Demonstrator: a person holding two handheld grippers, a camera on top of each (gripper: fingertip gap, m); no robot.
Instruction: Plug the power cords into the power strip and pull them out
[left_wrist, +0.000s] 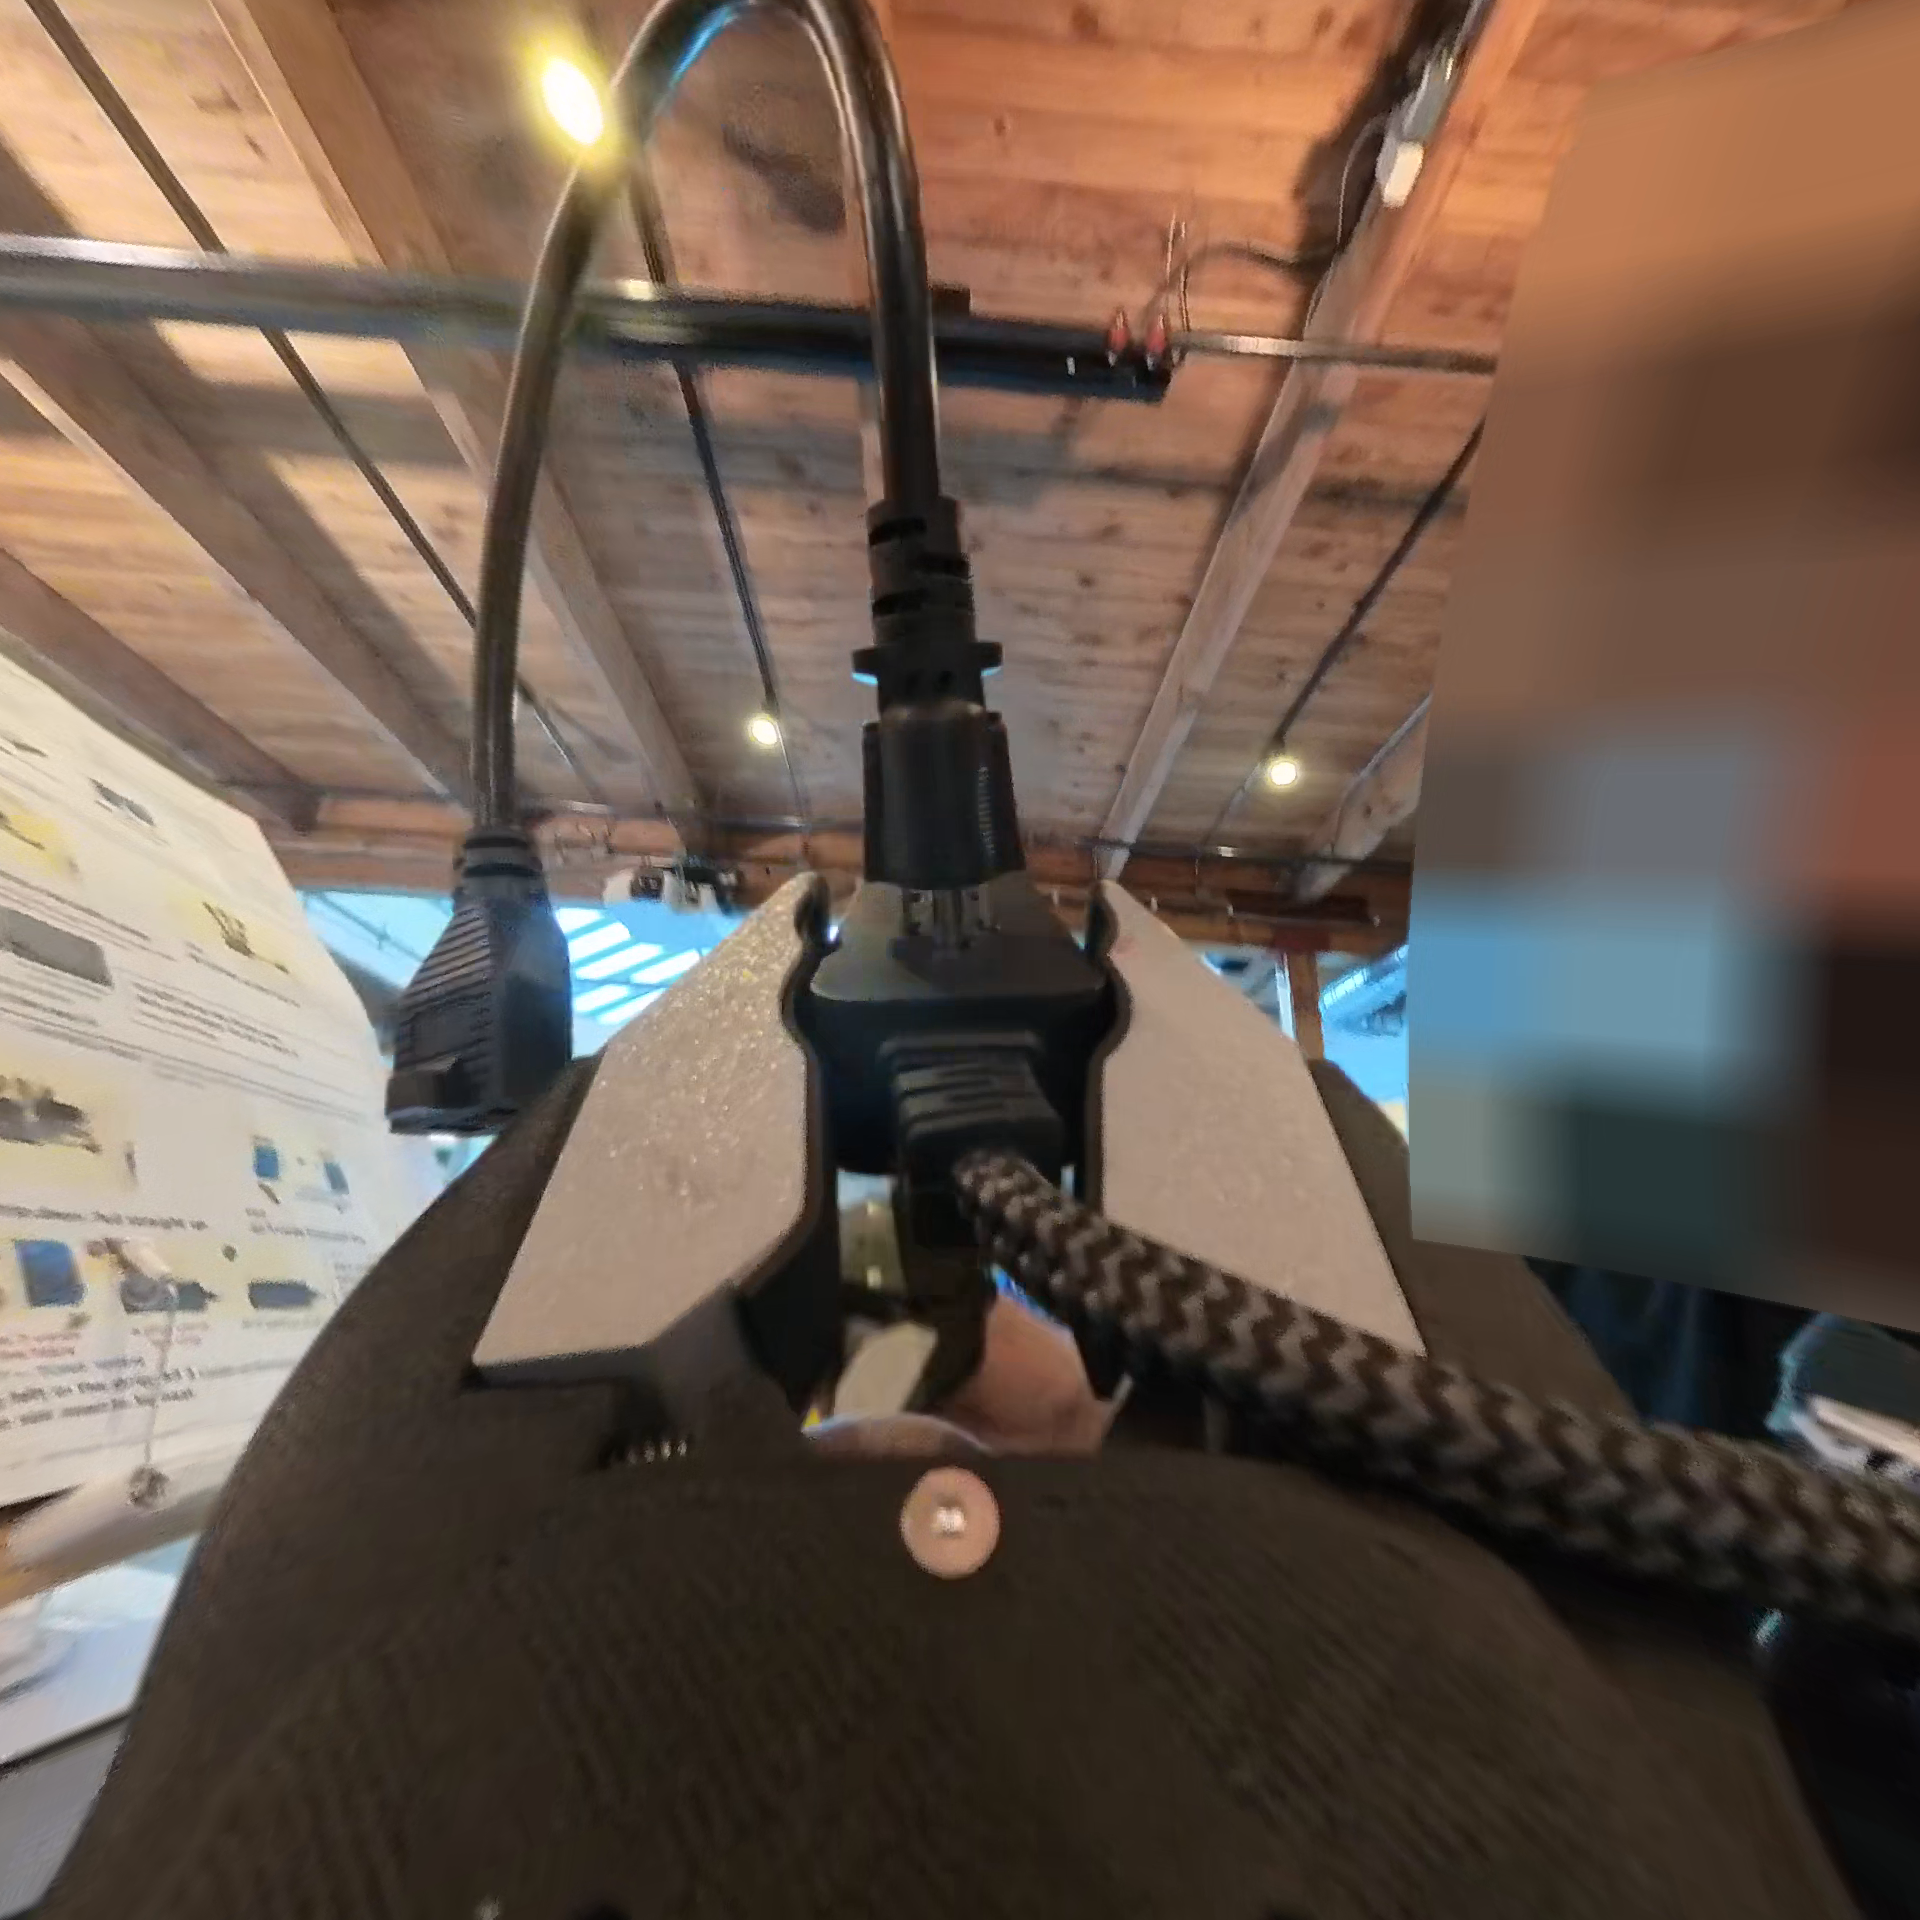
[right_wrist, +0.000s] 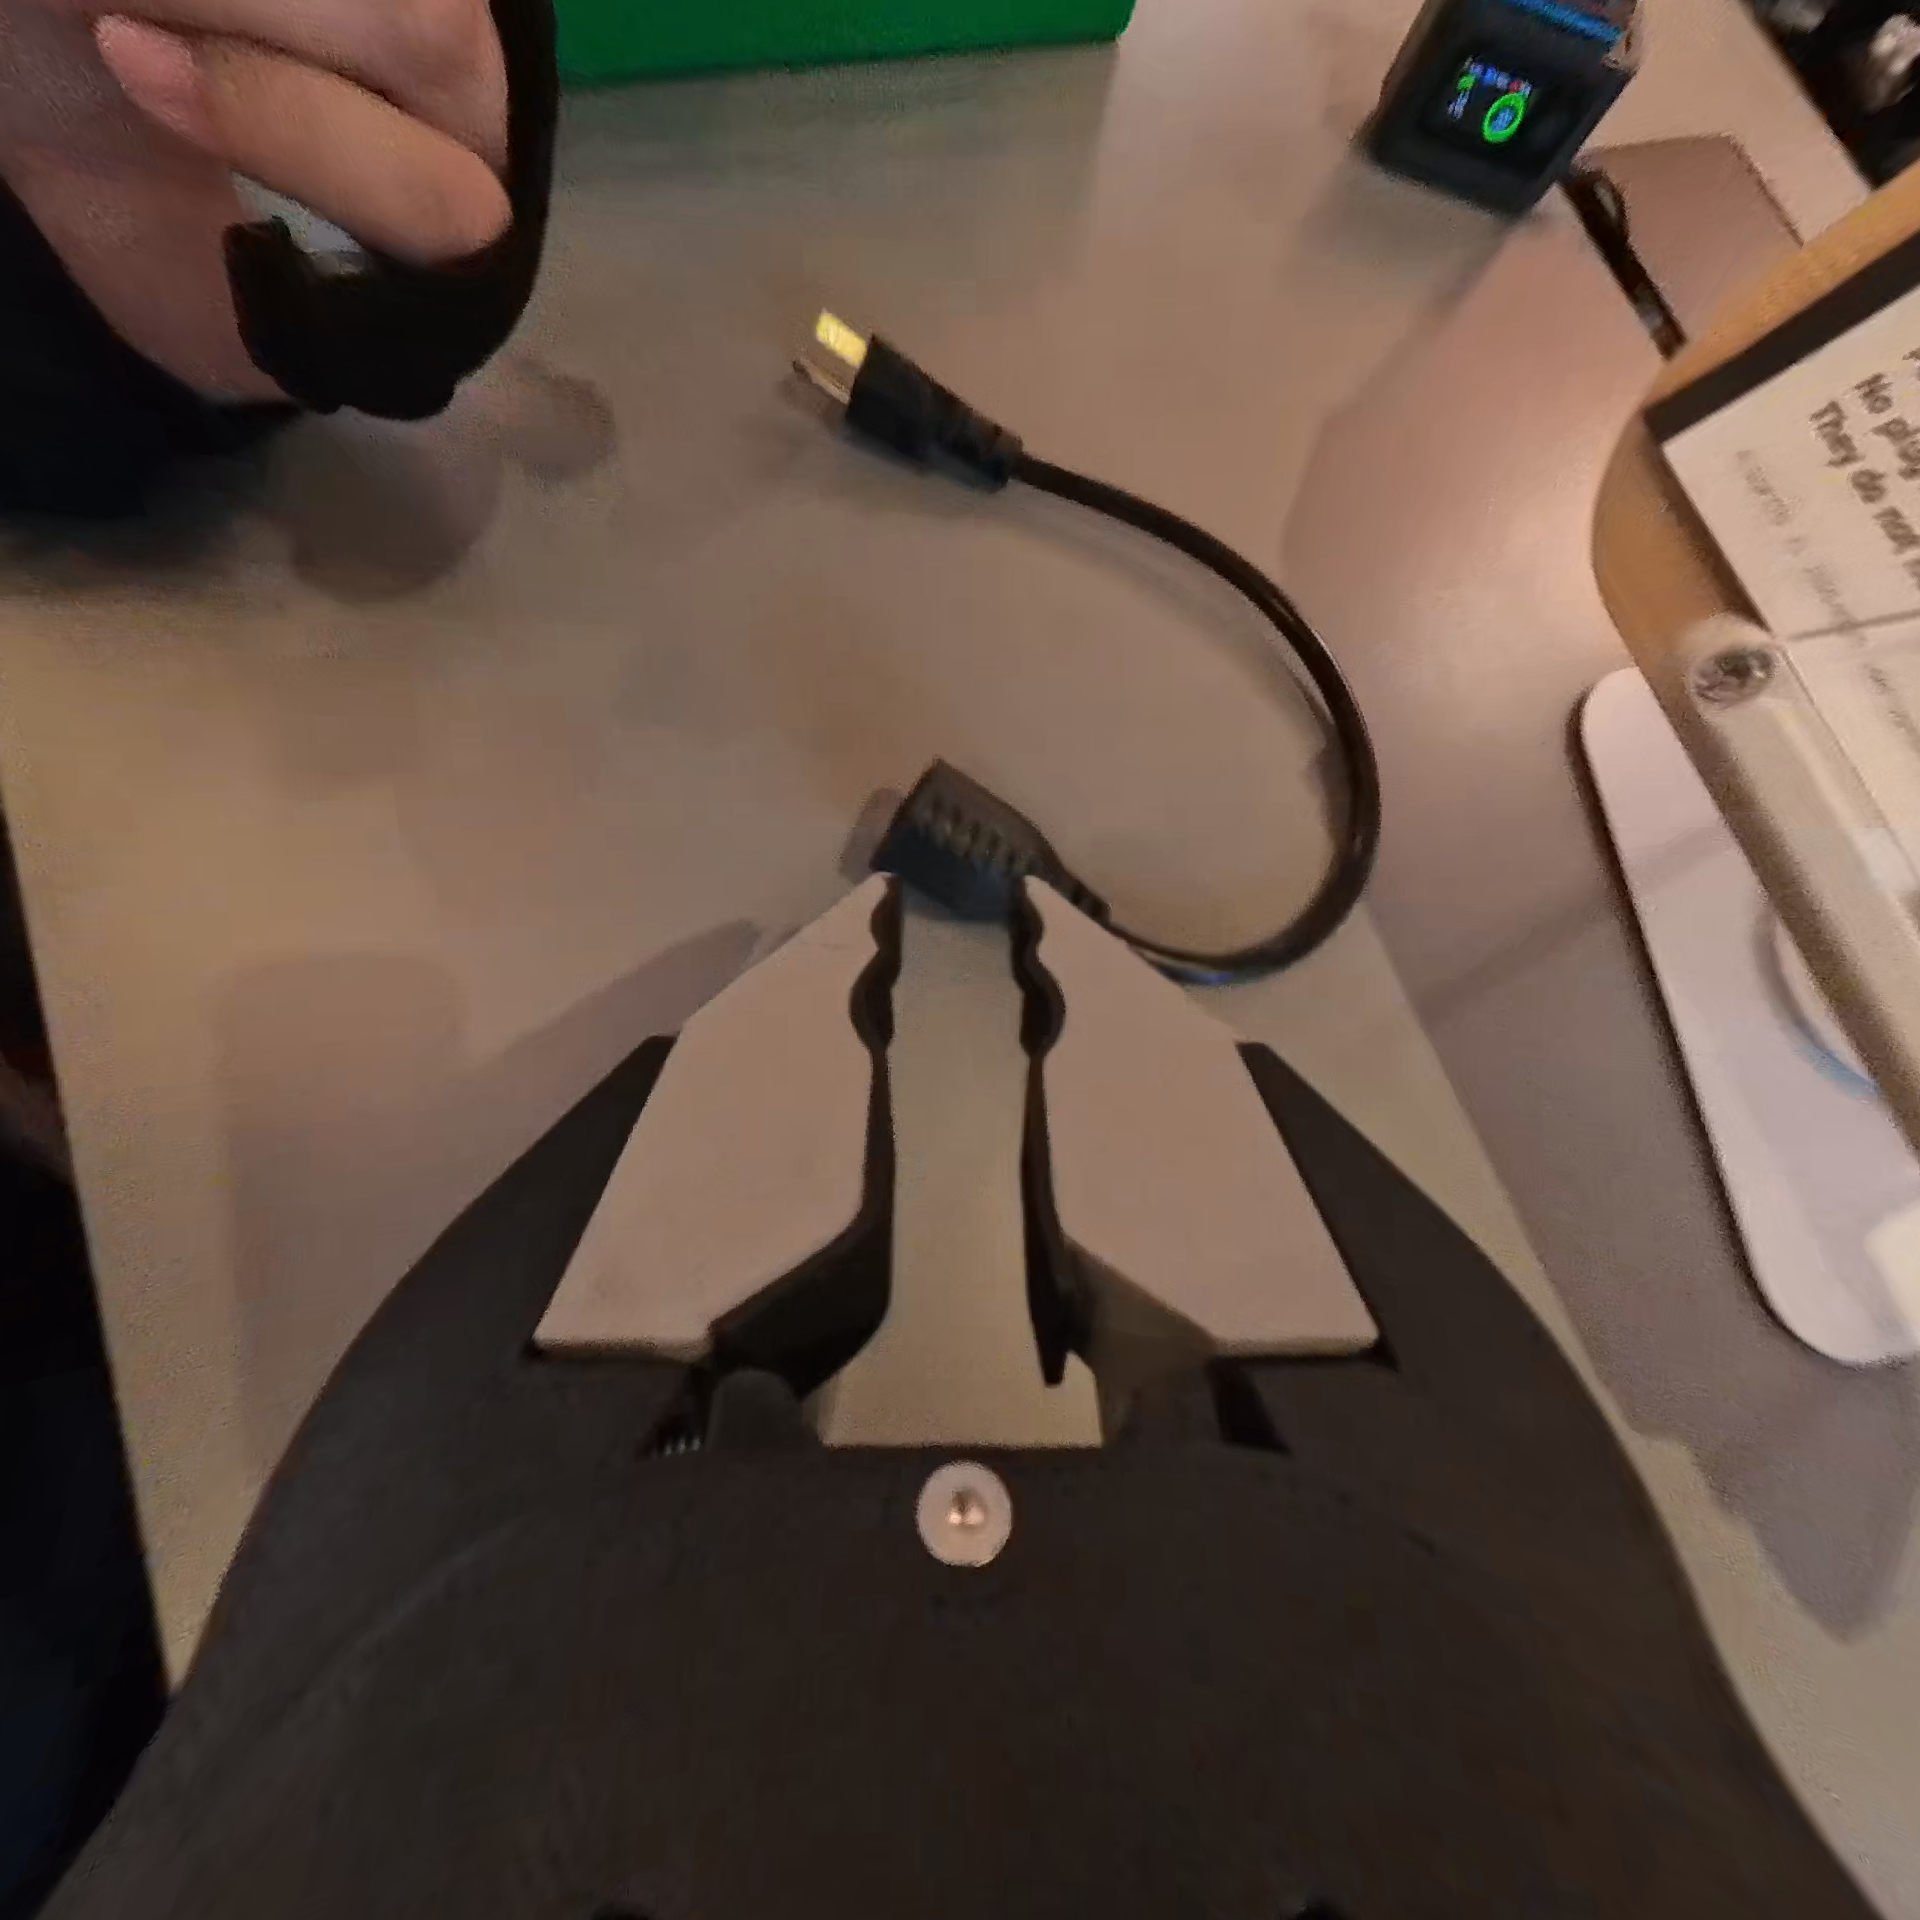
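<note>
While the desk (right_wrist: 727, 675) carries one short black cord (right_wrist: 1340, 727) unplugged, prongs bare, the power strip (left_wrist: 956, 997) is pinched between the left gripper's (left_wrist: 956, 914) fingers, raised toward the ceiling. One plug (left_wrist: 935, 790) sits partly in it, prongs showing. Right gripper (right_wrist: 961, 899): fingers slightly spread, tips at the cord's socket end (right_wrist: 956, 847), grip unclear. Judgement: roughly midway.
</note>
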